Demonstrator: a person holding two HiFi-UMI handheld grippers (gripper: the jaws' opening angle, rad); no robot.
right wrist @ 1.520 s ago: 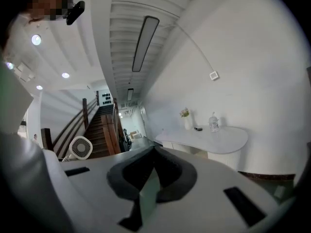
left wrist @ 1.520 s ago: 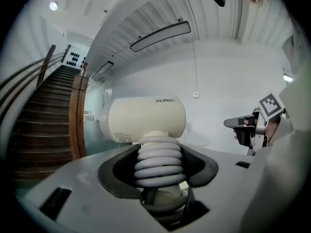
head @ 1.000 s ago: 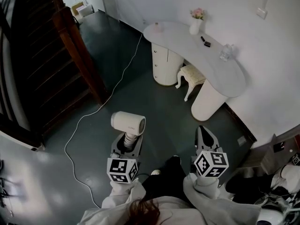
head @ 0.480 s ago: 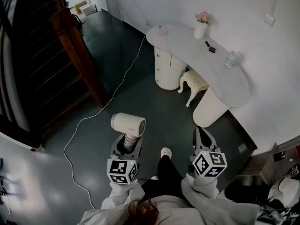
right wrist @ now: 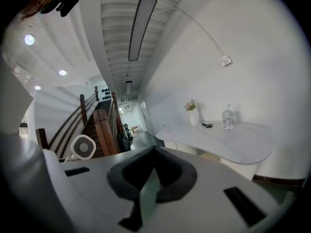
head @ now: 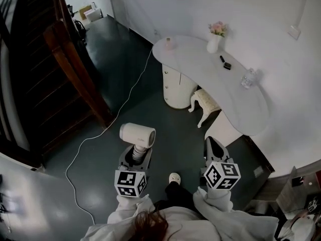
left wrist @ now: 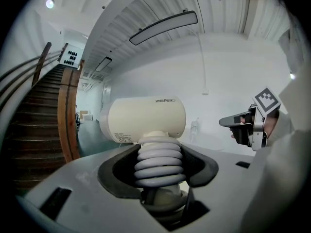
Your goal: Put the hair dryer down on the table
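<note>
While the left tool [head: 135, 153] clamps its ribbed handle, the hair dryer [head: 137, 133] is up in the air over the dark floor [head: 95, 185], well apart from the worktop [head: 200, 67]. Its cream barrel lies crosswise above the jaws and the handle points down into them. In the left gripper view both pads press on the handle's grey ribs, one from each side, so the grip is firm. The right gripper view shows the barrel's round grilled end at far left.

The right tool [head: 210, 143] is level with the left one and off to its right. Its jaws meet at the tips and nothing is between them, so it is closed and empty. Each tool carries a marker cube [head: 130, 183] at the rear, with pale sleeves [head: 220, 220] behind. A light shoe [head: 174, 177] shows on the floor between the two tools.

The white, curved worktop stands ahead and to the right against the white wall. On it:
- a white vase [head: 214, 38] with pink flowers near the wall
- two small dark items [head: 224, 63] just beside it
- a clear bottle [head: 248, 78] further right
- a small pinkish thing [head: 168, 42] at the left end, too small to name

A white stool [head: 204, 100] is tucked partly under the worktop. A white cord [head: 113, 119] runs across the floor from the worktop's left end past the left tool. A dark wooden staircase [head: 45, 79] fills the left side.
</note>
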